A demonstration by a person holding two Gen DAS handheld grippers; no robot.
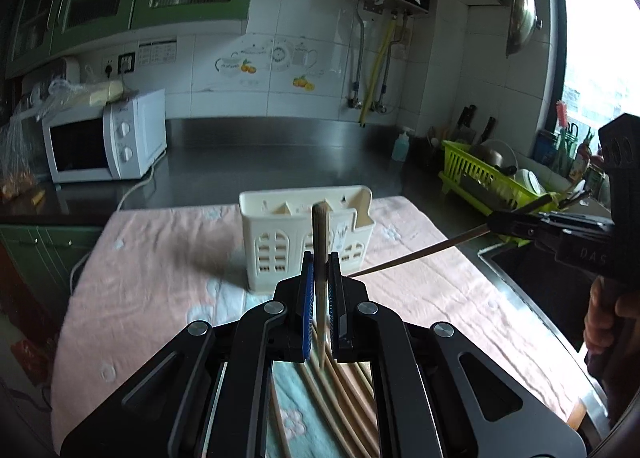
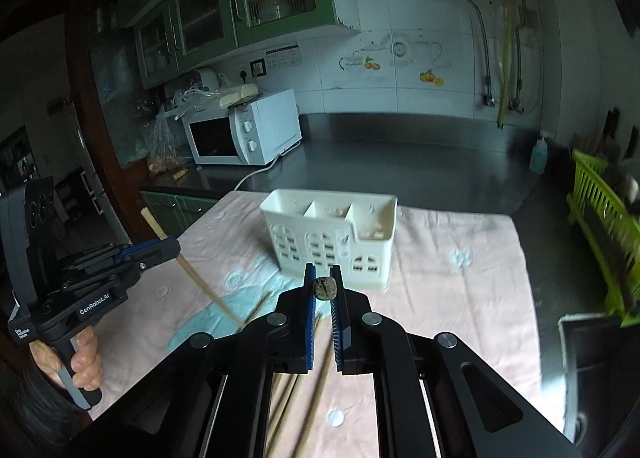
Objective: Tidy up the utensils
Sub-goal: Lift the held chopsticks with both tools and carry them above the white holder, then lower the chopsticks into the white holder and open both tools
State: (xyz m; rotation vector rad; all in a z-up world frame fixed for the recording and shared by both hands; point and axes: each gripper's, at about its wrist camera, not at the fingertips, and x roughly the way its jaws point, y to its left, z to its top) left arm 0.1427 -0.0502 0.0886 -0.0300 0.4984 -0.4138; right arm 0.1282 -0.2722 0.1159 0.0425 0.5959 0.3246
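Observation:
A cream utensil holder (image 1: 304, 236) (image 2: 332, 238) with several compartments stands on a pink towel (image 1: 160, 278) (image 2: 452, 282). My left gripper (image 1: 321, 262) is shut on a wooden chopstick (image 1: 321, 242) that stands upright between its pads, just in front of the holder. In the right wrist view the left gripper (image 2: 174, 247) appears at the left, a hand on its handle, with its chopstick (image 2: 200, 282) slanting down. My right gripper (image 2: 323, 274) is shut on a darker chopstick (image 2: 326, 288), seen end-on. From the left wrist view, the right gripper (image 1: 491, 223) holds that chopstick (image 1: 420, 252) slanting towards the holder's base. Several loose chopsticks (image 1: 344, 394) (image 2: 288, 410) lie on the towel below.
A white microwave (image 1: 104, 142) (image 2: 244, 134) sits at the back left of the steel counter (image 1: 280, 154). A green dish rack (image 1: 488, 178) (image 2: 608, 226) with dishes and a sink (image 1: 548, 282) lie to the right. A soap bottle (image 1: 401, 146) stands by the rack.

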